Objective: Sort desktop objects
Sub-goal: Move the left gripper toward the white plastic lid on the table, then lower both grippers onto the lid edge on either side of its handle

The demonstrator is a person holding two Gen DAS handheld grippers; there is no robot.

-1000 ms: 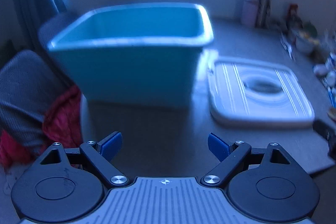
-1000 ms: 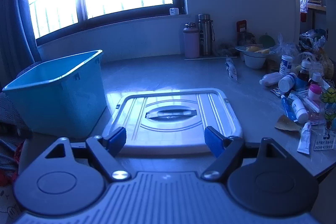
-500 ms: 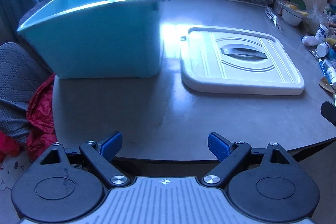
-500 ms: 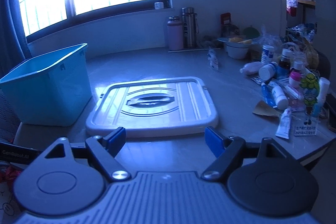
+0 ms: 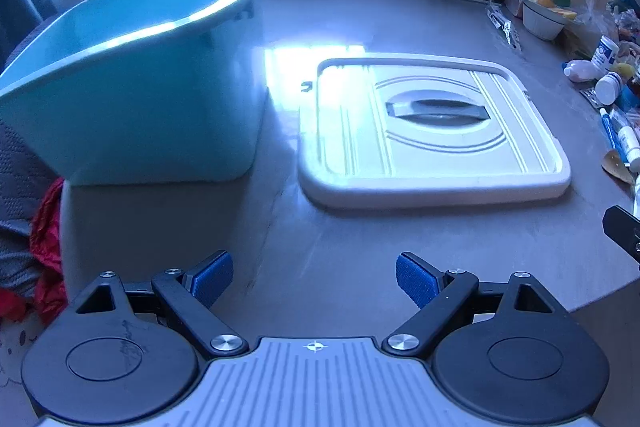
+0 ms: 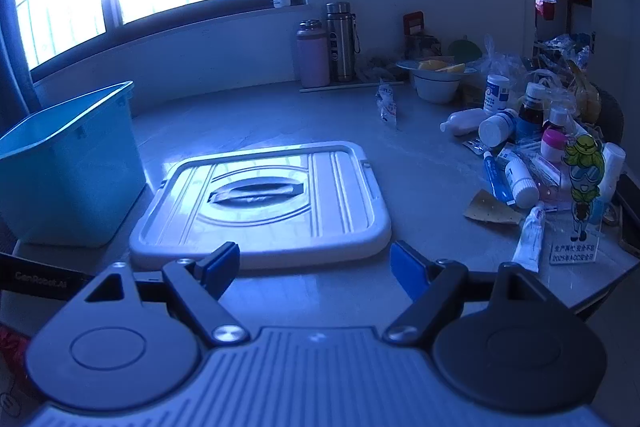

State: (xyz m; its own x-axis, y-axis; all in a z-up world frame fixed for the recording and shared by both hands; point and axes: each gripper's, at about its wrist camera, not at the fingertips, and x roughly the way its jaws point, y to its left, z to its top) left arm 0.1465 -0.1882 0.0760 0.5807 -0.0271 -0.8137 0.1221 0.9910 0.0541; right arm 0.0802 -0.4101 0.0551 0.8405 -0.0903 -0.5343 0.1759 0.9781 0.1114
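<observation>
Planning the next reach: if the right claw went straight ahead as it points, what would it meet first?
Probably the near edge of the white lid lying flat on the table; the open right claw appears aimed there.

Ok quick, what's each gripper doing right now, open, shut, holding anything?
Left gripper: open, holding nothing, above the near table edge.
Right gripper: open, holding nothing, just short of the white lid.
</observation>
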